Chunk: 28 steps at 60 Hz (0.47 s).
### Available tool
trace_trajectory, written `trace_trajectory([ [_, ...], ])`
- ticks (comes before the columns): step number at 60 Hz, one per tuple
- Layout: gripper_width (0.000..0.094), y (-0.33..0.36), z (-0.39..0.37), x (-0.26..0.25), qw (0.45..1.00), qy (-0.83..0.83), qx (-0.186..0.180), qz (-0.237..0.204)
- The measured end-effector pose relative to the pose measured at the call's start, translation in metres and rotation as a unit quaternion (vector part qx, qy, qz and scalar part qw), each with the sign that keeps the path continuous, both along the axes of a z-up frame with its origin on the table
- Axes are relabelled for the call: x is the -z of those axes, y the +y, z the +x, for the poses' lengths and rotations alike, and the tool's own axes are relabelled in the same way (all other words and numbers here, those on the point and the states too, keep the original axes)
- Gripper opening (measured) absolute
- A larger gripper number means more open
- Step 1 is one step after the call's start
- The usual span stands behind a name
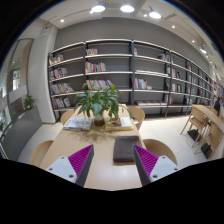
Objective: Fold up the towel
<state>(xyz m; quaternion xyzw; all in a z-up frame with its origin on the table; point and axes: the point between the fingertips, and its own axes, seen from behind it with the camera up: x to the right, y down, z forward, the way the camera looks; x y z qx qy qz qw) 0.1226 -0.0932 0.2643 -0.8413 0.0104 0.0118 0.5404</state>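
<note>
A dark grey folded towel (125, 149) lies flat on the light wooden table (100, 165), between and just ahead of my fingers, nearer the right one. My gripper (113, 162) is open, held above the table; its purple pads (81, 159) stand wide apart and touch nothing. The towel rests on the table with a gap to each finger.
A potted green plant (99, 101) stands at the table's far end with papers (100, 123) beside it. Chairs (160, 150) ring the table. Bookshelves (110, 75) line the back wall. More tables and chairs (203, 122) stand at the right.
</note>
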Motion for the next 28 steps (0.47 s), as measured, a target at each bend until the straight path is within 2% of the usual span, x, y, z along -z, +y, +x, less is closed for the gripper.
trace_trajectory([
  [13,0.0789,-0.062,-0.035,0.006,1.000,-0.016,-0.011,-0.010],
  [28,0.0788,-0.087,-0.051,0.000,0.999,-0.029,-0.019,-0.012],
])
